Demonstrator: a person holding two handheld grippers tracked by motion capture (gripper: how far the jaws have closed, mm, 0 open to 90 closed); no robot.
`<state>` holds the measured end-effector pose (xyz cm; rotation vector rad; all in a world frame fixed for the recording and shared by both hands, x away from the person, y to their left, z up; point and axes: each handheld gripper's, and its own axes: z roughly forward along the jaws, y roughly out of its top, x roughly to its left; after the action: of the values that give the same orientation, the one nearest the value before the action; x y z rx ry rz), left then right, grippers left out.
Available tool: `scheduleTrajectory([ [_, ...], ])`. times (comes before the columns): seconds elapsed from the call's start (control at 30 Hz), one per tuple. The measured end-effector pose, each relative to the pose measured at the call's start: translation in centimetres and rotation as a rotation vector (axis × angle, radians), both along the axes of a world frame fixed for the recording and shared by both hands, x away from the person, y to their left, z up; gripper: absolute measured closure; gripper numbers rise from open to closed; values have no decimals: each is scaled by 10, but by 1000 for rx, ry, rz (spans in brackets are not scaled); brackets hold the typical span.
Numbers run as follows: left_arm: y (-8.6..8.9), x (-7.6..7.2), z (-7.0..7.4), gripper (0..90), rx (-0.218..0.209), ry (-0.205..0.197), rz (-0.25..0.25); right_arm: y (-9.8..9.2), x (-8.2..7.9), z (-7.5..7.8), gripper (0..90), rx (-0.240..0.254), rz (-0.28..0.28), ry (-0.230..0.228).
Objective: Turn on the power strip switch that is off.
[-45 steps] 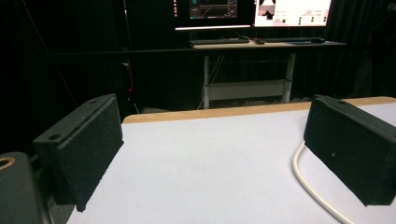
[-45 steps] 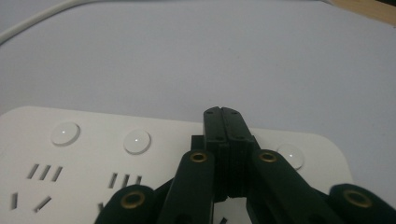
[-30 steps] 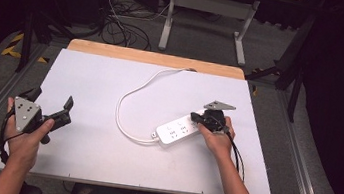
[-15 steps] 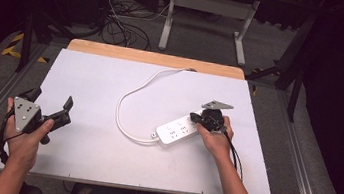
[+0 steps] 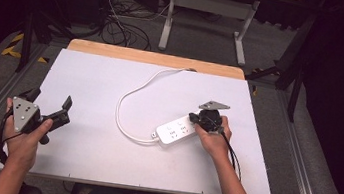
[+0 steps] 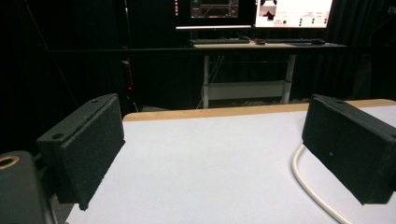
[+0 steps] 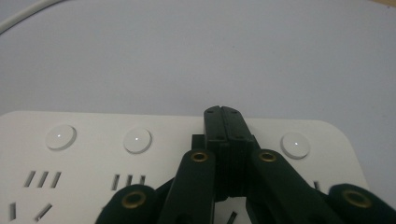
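Right gripper point(image 7: 223, 114), jaws closed tight, tips down on the white plastic power strip point(image 5: 178, 130), apparently pressing a round switch button; next, lift clear, while left gripper point(image 5: 50, 106) hovers jaws wide open, empty.

High view overlooks table point(image 5: 110, 94); both tool cameras sit low, close.

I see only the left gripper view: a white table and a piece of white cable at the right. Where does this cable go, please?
Observer: It loops round to a white power strip, where the right gripper is.
Operator: Is that gripper open?
Observer: No. Its fingers are shut together, with the tips over the strip's row of round buttons.
Operator: Do they hold anything?
Observer: Nothing shows between them.
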<state>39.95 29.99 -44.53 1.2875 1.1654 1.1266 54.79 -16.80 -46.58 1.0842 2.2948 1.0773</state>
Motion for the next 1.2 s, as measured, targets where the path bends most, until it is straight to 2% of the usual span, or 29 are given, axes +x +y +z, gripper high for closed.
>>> scheduleTrajectory([
  [0.6, 0, 0, 0, 63, 0, 0, -4, 2, 0, 1, 900, -20, -1, -10],
  [0.77, -1, 1, 0, 63, -1, 0, -5, 1, 0, 1, 900, -7, -6, -1],
  [0.87, -1, 2, 0, 63, 0, 2, -8, 1, 0, 2, 900, -35, -14, -27],
  [1.2, -1, 1, 0, 64, -4, 0, -10, 0, 0, 1, 900, -19, -18, -34],
])
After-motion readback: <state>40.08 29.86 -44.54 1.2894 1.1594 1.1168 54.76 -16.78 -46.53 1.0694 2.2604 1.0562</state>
